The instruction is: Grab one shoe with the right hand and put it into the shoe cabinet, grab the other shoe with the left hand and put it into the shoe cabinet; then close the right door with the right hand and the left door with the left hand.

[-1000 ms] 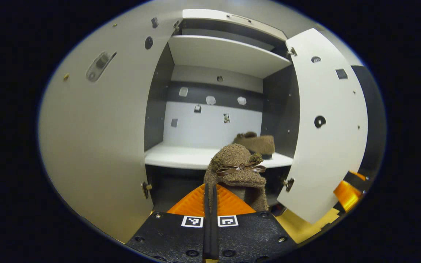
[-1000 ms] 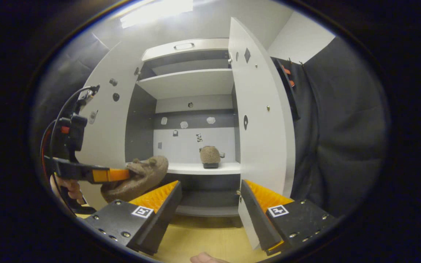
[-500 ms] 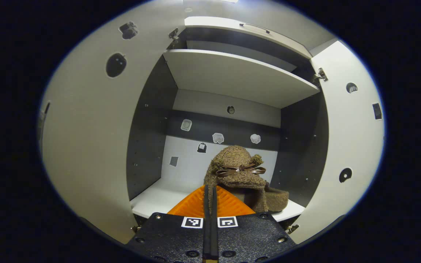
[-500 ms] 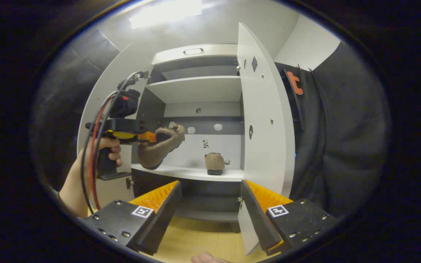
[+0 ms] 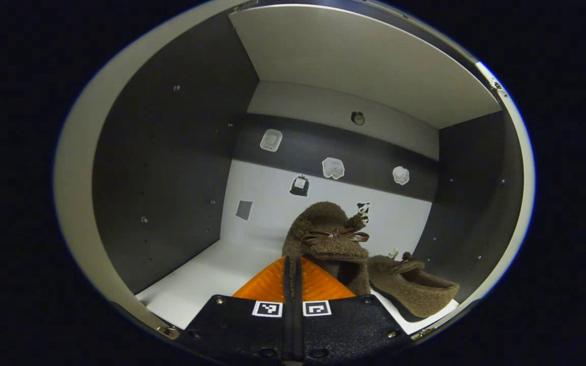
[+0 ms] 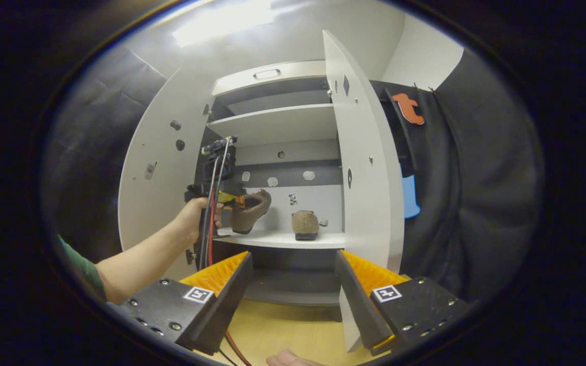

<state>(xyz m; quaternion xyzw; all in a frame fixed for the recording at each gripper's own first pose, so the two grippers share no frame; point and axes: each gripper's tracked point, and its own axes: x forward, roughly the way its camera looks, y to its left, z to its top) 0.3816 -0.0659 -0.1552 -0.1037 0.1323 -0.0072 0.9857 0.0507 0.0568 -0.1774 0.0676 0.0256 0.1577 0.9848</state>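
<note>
Inside the cabinet (image 6: 272, 124), above its shelf (image 5: 211, 274), the left gripper (image 5: 293, 267) is clamped on a shoe (image 5: 328, 239), toe pointing at the back wall, just left of the placed shoe (image 5: 412, 290), while the right gripper (image 6: 293, 277) hangs apart outside.

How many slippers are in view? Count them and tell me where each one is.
2. One fuzzy brown slipper is held in the left gripper above the cabinet shelf; the other slipper rests on that shelf's right side.
</note>
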